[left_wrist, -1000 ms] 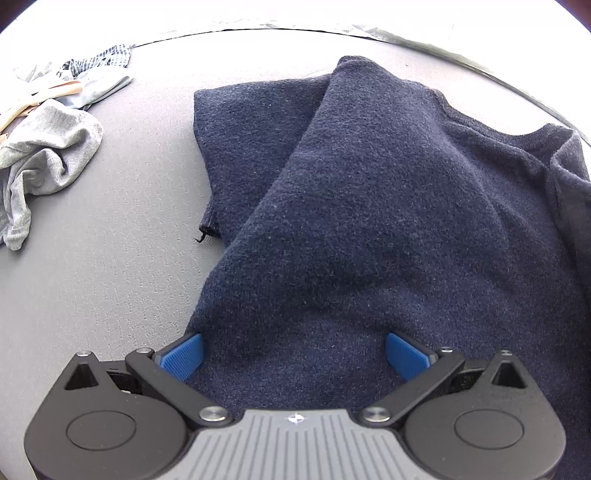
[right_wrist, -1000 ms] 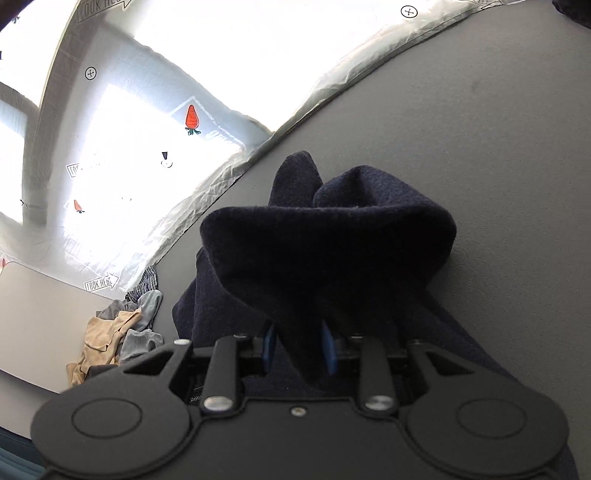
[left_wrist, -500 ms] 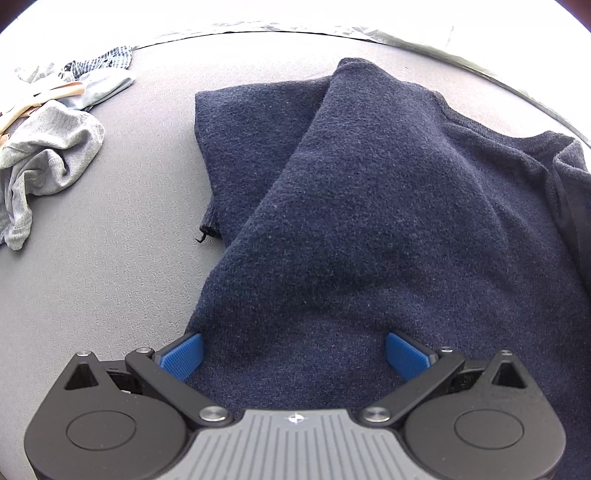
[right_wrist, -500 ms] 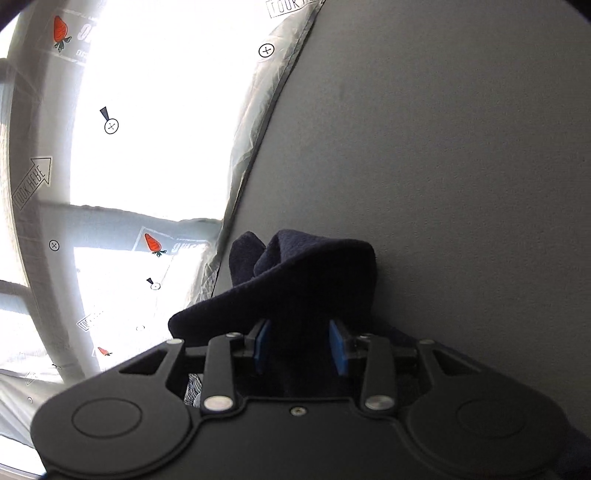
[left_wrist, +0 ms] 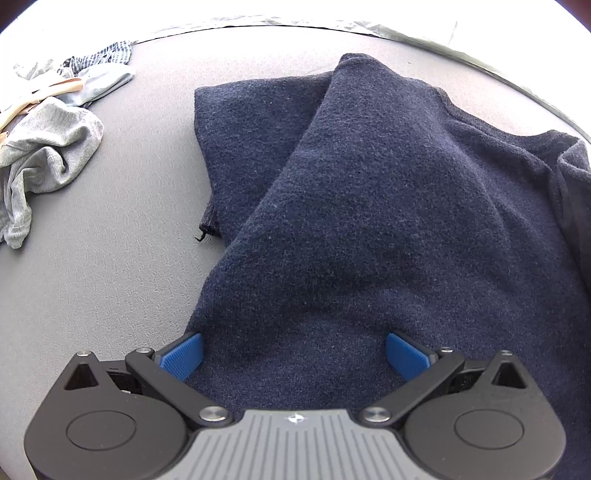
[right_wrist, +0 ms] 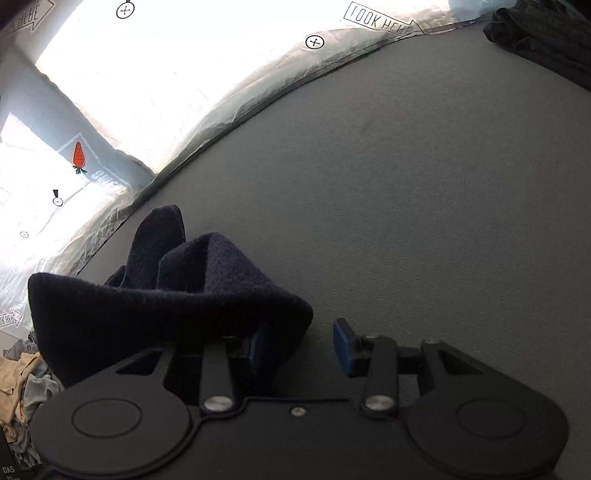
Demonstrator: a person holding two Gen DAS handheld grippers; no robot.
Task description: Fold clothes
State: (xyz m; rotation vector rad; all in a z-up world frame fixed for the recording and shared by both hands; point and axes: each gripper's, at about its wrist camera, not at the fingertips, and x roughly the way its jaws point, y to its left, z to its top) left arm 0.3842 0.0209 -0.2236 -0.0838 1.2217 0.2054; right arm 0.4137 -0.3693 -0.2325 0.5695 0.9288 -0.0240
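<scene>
A navy blue knit sweater (left_wrist: pixel 369 206) lies on the grey table, one part folded over another. My left gripper (left_wrist: pixel 295 354) is open, its blue pads spread wide over the sweater's near edge, holding nothing. In the right wrist view a bunched fold of the same sweater (right_wrist: pixel 166 295) drapes over the left blue pad (right_wrist: pixel 255 343). My right gripper (right_wrist: pixel 299 343) is open, its jaws apart with a gap between cloth and right pad.
A pile of grey, light blue, checked and beige clothes (left_wrist: pixel 48 147) lies at the table's left; it also shows in the right wrist view (right_wrist: pixel 18 380). A dark garment (right_wrist: pixel 546 33) lies at the far right. A silvery sheet (right_wrist: pixel 258 92) borders the grey table (right_wrist: pixel 443 203).
My right gripper has opened and let go of the sweater fold it was pinching; its view has swung toward the table. The left gripper has stayed still and open.
</scene>
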